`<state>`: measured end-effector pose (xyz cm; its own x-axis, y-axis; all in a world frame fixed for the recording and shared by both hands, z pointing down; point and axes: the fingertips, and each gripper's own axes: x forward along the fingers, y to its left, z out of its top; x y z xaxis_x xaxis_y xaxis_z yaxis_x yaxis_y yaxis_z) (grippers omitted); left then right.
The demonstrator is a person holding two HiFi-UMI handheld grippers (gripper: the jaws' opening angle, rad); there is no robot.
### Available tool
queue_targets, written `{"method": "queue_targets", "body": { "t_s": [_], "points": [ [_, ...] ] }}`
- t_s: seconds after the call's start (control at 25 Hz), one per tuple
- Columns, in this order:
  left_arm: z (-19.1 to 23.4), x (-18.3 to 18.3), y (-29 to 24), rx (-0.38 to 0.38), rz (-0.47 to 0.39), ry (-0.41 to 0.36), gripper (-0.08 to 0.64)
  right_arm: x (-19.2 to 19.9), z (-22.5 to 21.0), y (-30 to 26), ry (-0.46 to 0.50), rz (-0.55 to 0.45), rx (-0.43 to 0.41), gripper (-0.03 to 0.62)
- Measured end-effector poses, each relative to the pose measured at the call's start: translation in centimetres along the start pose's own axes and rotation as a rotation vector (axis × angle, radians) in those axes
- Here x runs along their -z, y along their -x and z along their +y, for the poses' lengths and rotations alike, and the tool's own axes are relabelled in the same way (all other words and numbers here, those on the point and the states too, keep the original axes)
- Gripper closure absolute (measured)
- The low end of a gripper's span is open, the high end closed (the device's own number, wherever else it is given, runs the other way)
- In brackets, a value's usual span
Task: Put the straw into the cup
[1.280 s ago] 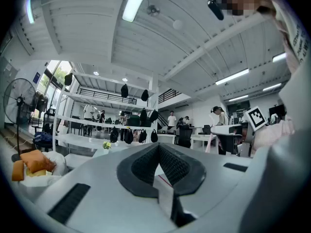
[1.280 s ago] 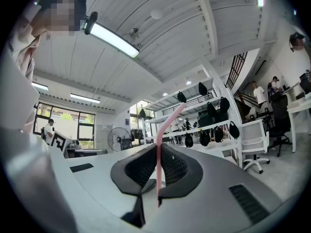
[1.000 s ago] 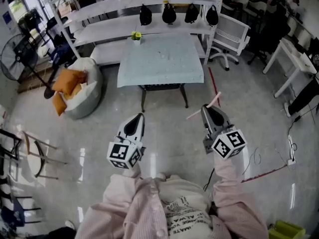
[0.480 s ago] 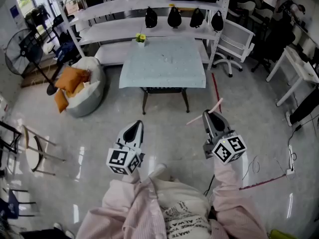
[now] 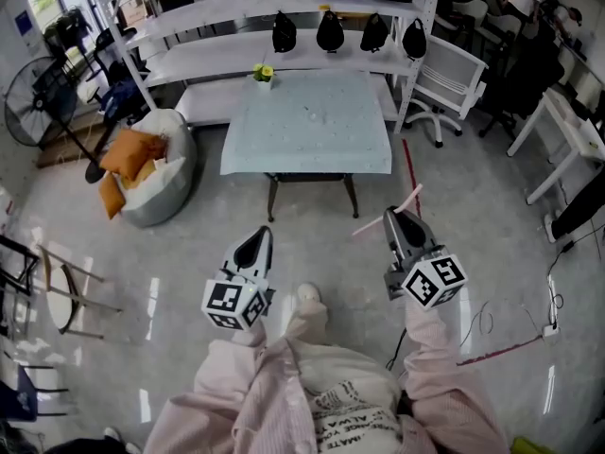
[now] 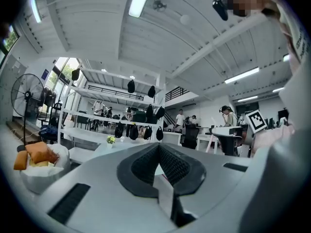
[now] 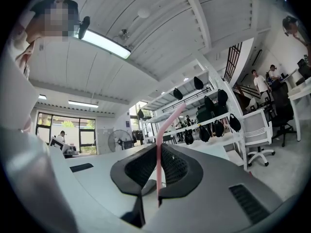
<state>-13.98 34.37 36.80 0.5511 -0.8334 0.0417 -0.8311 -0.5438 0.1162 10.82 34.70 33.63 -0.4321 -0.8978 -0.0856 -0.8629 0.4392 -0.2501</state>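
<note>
Against half a second ago, the person's pale shoe (image 5: 307, 294) shows further forward on the glossy floor, between the two grippers, with the trouser leg stretched out behind it. Both grippers sit at nearly the same spots in the head view as before, and the cloth-covered table (image 5: 304, 149) lies ahead at much the same place.

The right gripper (image 5: 392, 220) is pressed shut on the pink straw (image 5: 408, 197). Its own view shows the straw pinched between the ribbed pads, rising past the tips and bending to the right near its top. In the head view the straw lies slantwise across the jaw tips, one end sticking out to each side.

The left gripper (image 5: 257, 239) has its jaws pressed together with nothing between them.

At the table's far left edge stands a small white pot (image 5: 263, 76) holding yellow flowers. Left of the table, a grey beanbag (image 5: 165, 192) cradles orange cushions (image 5: 132, 154). Four black bags (image 5: 330, 31) hang along the white shelving (image 5: 217, 55) behind the table.
</note>
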Motion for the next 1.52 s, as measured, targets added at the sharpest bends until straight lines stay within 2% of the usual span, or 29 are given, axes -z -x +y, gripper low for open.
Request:
{"method": "queue_targets", "body": {
  "t_s": [0.4, 0.88, 1.2, 1.52],
  "points": [
    [4.6, 1.2, -8.9, 0.001, 0.027, 0.049, 0.56, 1.4, -5.7, -7.6, -0.034, 0.034, 0.032, 0.572],
    [12.2, 0.9, -19.4, -0.008, 0.054, 0.085, 0.56, 2.5, -11.9, -18.9, -0.078, 0.086, 0.056, 0.572],
    [16.6, 0.0, -24.3, -0.016, 0.033, 0.073, 0.56, 2.5, -15.1, -24.6, -0.073, 0.057, 0.074, 0.572],
    [17.3, 0.8, -28.3, 0.026, 0.071, 0.047, 0.56, 3.0, -17.8, -27.5, -0.1, 0.049, 0.101, 0.571]
  ]
}}
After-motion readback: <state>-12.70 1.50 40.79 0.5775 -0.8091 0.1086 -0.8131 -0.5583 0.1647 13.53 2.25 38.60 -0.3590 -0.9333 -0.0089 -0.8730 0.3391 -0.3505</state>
